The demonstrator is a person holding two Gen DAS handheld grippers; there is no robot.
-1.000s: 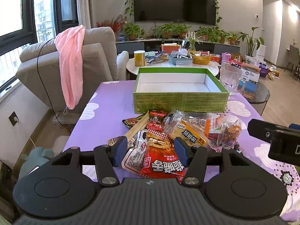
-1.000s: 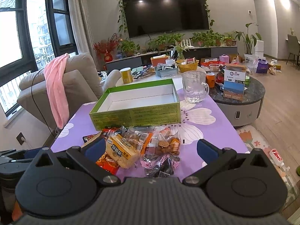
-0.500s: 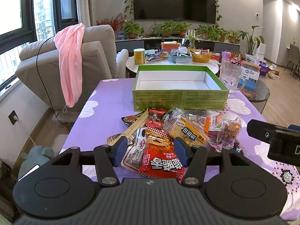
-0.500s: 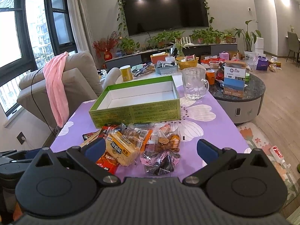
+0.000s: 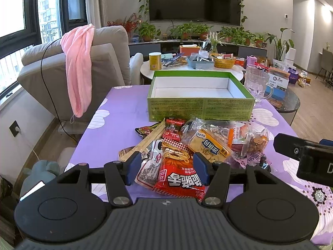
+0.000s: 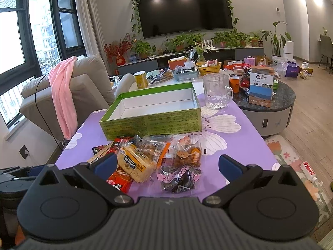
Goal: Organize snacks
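Snacks, assorted, heaped on a purple flowered tablecloth (image 5: 116, 125) just in front of the green box (image 5: 199, 108), which serves as the reference for every place below. Nearest, well short of the box: left gripper (image 5: 166, 170), fingers spread and holding nothing, with a red noodle packet (image 5: 179, 179) lying between its blue pads, and a white pouch (image 5: 148, 168) just left of that packet. Right gripper (image 6: 166, 166), spread wide, nothing grasped, over a clear bag of dark sweets (image 6: 179, 177). Closer to the box: yellow cracker pack (image 6: 135, 162), a clear bag of brown nuts (image 6: 188, 153), a long tan stick packet (image 5: 145, 143) and a small red sachet (image 5: 172, 129) touching the box's front wall. Box: open-topped, white inside, no snacks within. Right of the box's far corner: glass jug (image 6: 216, 91), upright. Left of the box: grey armchair (image 5: 108, 62) with pink towel (image 5: 79, 66) draped over its back. Behind the box: round white table (image 5: 145, 70) bearing a yellow can (image 5: 155, 61), then a wall television (image 6: 185, 8).
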